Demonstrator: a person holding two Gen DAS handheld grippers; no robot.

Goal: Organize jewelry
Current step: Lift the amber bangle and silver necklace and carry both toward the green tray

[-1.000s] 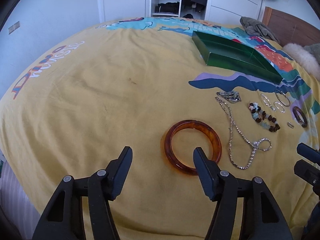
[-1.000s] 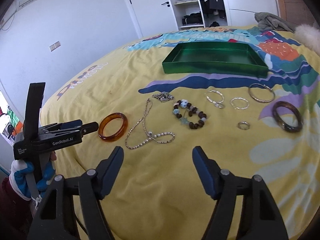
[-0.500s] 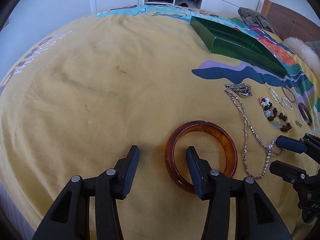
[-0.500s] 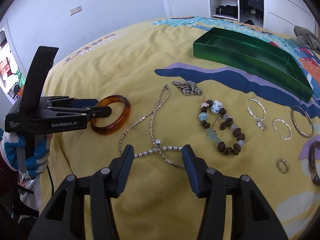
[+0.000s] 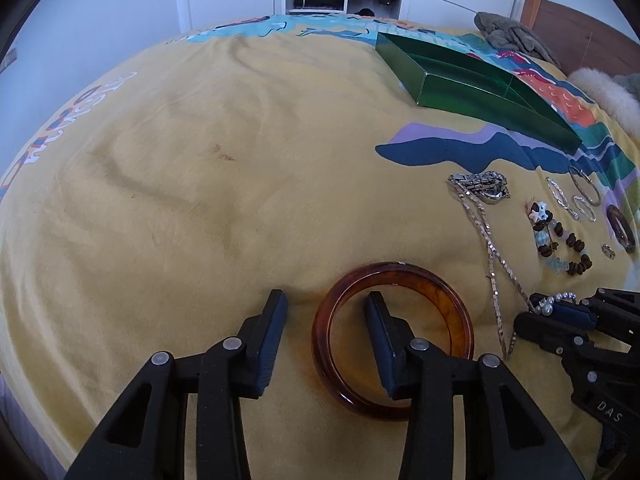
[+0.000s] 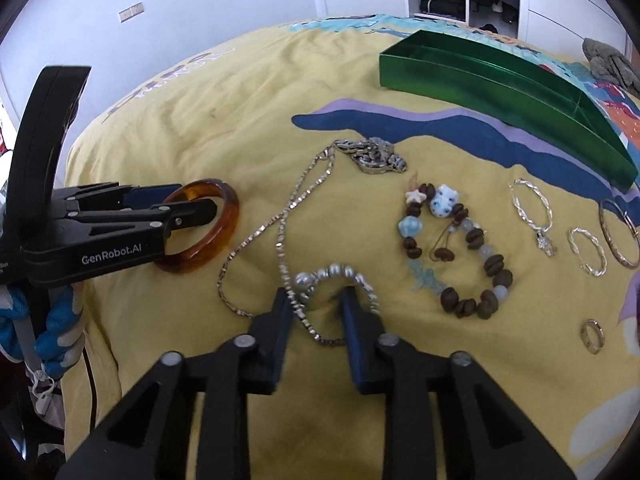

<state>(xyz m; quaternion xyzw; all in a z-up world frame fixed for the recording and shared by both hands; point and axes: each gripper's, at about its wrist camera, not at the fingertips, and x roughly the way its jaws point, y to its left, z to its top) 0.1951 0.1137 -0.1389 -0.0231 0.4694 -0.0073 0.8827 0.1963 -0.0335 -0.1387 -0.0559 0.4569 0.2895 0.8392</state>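
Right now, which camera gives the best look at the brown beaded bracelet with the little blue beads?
The right wrist view shows the beaded bracelet best: it lies near the middle of the picture, whole, with each bead and charm distinct. In the left wrist view the same bracelet sits far off at the right edge, small and squeezed by the lens, so the beads blur together.

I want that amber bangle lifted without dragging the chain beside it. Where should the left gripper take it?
Grip the amber bangle by its left wall, from above: it lies flat with an open centre, so one finger fits inside, one outside. The left gripper straddles that wall already, open, on the side away from the silver chain.
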